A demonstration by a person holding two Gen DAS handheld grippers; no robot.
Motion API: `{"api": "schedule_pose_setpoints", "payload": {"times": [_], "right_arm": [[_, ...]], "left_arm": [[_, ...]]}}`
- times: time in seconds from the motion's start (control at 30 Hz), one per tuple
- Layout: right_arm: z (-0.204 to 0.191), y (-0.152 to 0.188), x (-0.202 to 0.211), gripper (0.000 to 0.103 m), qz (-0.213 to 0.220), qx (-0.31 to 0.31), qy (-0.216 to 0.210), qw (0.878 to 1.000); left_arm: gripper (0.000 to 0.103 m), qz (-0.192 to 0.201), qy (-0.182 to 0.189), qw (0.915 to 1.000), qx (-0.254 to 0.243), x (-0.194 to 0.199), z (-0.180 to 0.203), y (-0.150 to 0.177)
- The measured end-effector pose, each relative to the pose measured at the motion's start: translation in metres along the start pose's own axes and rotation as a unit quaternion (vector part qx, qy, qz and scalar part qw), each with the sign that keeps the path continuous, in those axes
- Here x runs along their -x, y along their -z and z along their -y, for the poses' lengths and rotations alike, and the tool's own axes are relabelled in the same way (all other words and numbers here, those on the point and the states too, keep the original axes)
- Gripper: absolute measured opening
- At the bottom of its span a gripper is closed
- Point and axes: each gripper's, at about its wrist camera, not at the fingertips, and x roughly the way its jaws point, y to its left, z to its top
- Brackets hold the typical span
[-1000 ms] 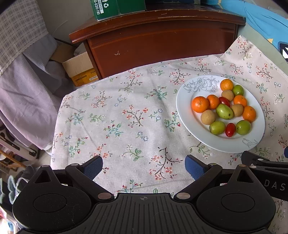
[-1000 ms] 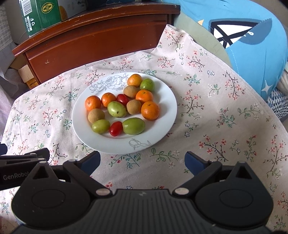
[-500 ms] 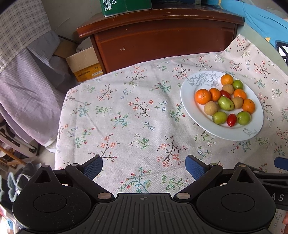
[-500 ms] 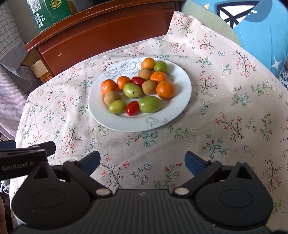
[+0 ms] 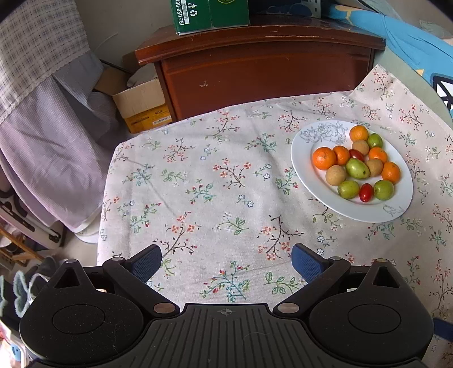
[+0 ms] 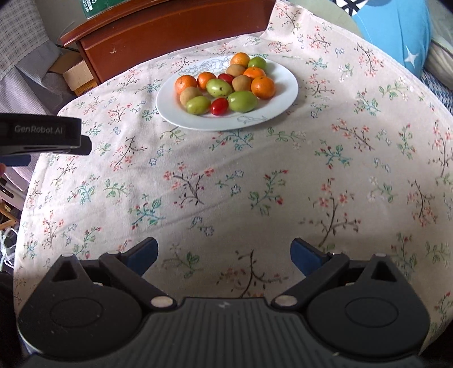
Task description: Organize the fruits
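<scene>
Partly cut off, left tongs [image 6: 85, 145] jut beside plate [image 6: 286, 99].

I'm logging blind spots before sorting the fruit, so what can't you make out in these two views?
- Green box on the cabinet: cut off by the top edge in the left view.
- Left gripper: cut off by the right view's left edge.
- Where sorted fruit should go: only one plate shows.

Plate [image 6: 286, 97] sat on tablecloth [image 6: 226, 175], far side. Fruits [image 6: 225, 82] clustered on plate. Wooden cabinet [image 5: 263, 68] stood behind table; box [image 5: 209, 12] on top. Cardboard carton [image 5: 141, 104] on floor left of cabinet.
</scene>
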Motion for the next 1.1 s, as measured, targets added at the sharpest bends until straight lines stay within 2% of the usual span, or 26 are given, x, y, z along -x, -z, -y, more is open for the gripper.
{"api": "schedule_pose_setpoints", "payload": {"times": [0.13, 0.3, 0.47, 0.63, 0.73, 0.87, 1.1], "right_arm": [[0.0, 0.02, 0.015, 0.1, 0.0, -0.024, -0.018, 1.0], [-0.016, 0.025, 0.005, 0.1, -0.015, 0.027, -0.004, 1.0], [-0.025, 0.015, -0.01, 0.1, 0.018, 0.07, 0.01, 0.997], [-0.029, 0.001, -0.026, 0.1, 0.055, 0.085, 0.011, 0.995], [-0.032, -0.007, -0.037, 0.1, 0.075, 0.106, 0.007, 0.992], [-0.041, -0.014, -0.052, 0.102, 0.097, 0.145, 0.03, 0.984], [-0.044, -0.026, -0.069, 0.102, 0.139, 0.15, 0.016, 0.979]], "left_arm": [[0.099, 0.008, 0.006, 1.0, 0.002, 0.006, -0.001, 0.001], [0.099, 0.015, 0.018, 0.9996, 0.013, 0.014, -0.007, 0.001], [0.099, 0.02, 0.025, 0.9992, 0.024, 0.018, -0.015, 0.0], [0.099, 0.018, 0.027, 0.9989, 0.034, 0.018, -0.023, 0.0], [0.099, 0.019, 0.031, 0.9986, 0.039, 0.019, -0.027, 0.0], [0.099, 0.018, 0.035, 0.9984, 0.04, 0.018, -0.029, 0.001], [0.099, 0.012, 0.029, 0.9986, 0.042, 0.009, -0.032, 0.003]]}}
